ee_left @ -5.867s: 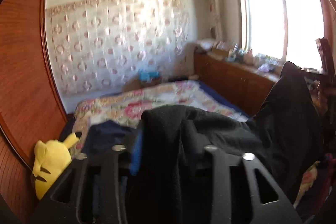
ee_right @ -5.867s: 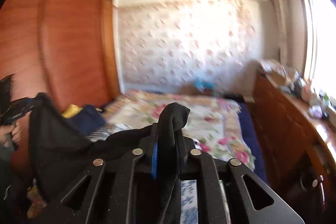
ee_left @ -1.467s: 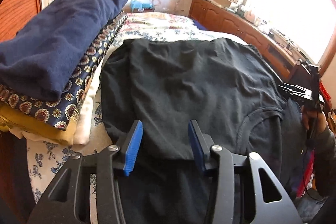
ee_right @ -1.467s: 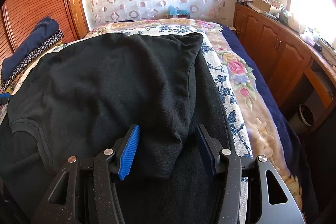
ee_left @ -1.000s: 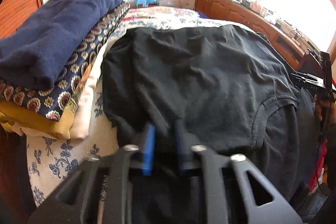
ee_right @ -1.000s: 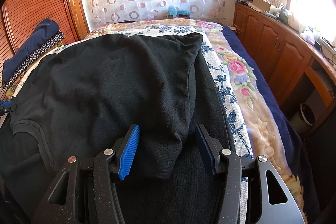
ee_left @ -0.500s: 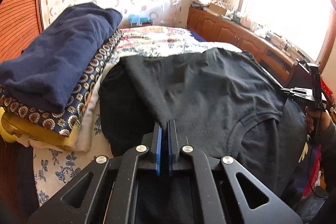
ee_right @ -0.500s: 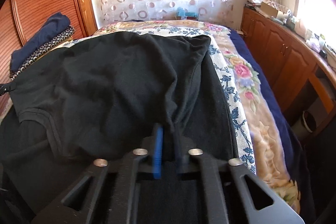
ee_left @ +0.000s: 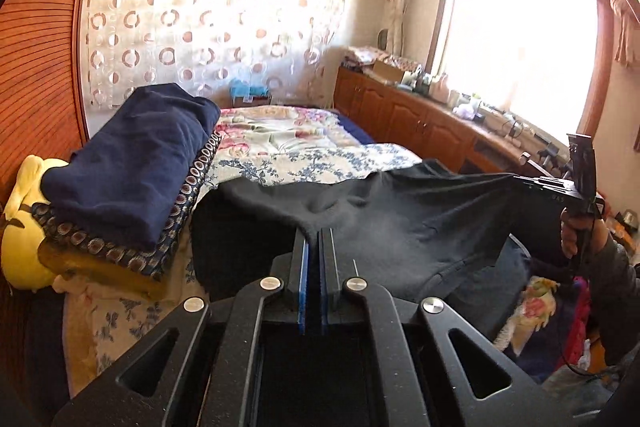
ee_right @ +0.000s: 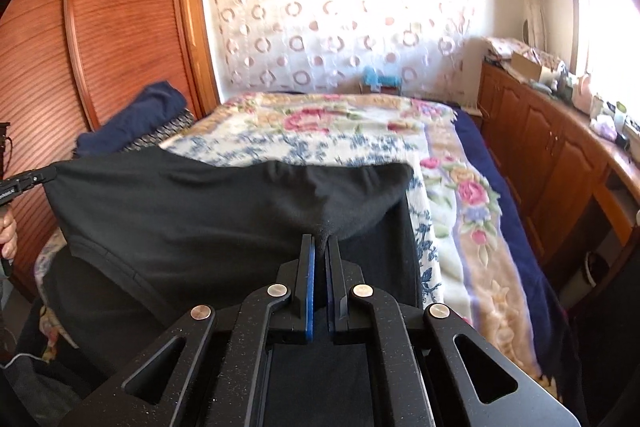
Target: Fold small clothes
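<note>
A black shirt (ee_left: pixel 404 215) hangs stretched above the bed between both grippers. My left gripper (ee_left: pixel 314 239) is shut on one edge of it, the cloth pinched between the blue pads. In the right wrist view the same black shirt (ee_right: pixel 192 211) spreads to the left, and my right gripper (ee_right: pixel 319 241) is shut on its other edge. Each view shows the opposite gripper at the frame's side, held by a hand (ee_left: pixel 576 231). The shirt's lower part drapes down onto the bed.
A stack of folded clothes (ee_left: pixel 132 163) with a navy piece on top sits at the bed's left, beside a yellow plush toy (ee_left: pixel 20 227). The floral bedspread (ee_right: pixel 352 131) stretches behind. Wooden cabinets (ee_right: pixel 552 147) line the right side; a wooden wardrobe (ee_right: pixel 120 27) stands left.
Both grippers closed on the shirt's edges as it lay flat on the bed, then rose, lifting the upper layer off the bedspread and pulling it taut between them.
</note>
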A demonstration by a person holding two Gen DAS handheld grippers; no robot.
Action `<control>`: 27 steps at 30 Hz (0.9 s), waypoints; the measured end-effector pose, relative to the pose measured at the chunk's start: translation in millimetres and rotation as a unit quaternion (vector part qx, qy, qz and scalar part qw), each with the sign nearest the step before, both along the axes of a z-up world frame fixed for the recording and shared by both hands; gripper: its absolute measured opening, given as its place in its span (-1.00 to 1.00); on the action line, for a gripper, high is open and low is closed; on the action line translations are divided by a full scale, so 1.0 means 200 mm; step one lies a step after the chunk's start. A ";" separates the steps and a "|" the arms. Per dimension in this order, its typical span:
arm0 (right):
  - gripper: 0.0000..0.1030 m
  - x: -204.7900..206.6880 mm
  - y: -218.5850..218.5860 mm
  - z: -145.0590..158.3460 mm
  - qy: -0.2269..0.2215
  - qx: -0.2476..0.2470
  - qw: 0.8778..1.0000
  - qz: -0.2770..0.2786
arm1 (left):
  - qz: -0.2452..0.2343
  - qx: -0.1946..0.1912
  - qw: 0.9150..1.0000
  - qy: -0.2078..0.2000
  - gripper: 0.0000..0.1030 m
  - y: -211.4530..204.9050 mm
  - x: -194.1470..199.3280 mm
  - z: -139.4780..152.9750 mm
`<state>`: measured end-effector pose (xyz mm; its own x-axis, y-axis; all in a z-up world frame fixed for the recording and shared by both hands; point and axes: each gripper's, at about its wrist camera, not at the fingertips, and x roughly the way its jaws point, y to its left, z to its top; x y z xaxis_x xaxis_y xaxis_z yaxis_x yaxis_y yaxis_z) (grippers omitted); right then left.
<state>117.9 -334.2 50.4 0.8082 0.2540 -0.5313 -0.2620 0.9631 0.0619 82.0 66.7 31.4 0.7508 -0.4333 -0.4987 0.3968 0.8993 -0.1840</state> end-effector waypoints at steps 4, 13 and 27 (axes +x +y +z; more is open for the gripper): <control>-0.93 -0.18 -0.04 0.05 -0.008 -0.009 1.000 0.007 | 0.005 -0.002 1.000 0.002 -0.90 0.04 -0.18 0.00; -0.92 -0.35 -0.06 -0.22 0.078 -0.026 0.997 0.012 | 0.026 0.050 0.993 0.102 -0.90 0.06 -0.24 -0.38; -0.29 -0.34 0.01 -0.28 0.080 -0.024 0.997 -0.004 | 0.072 0.063 0.989 0.116 0.55 0.15 -0.24 -0.48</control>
<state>49.5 -331.4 -4.7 0.7140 0.2201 -0.6646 -0.2456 0.9677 0.0566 33.6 96.3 -64.4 0.6590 -0.2547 -0.7077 0.2237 0.9647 -0.1389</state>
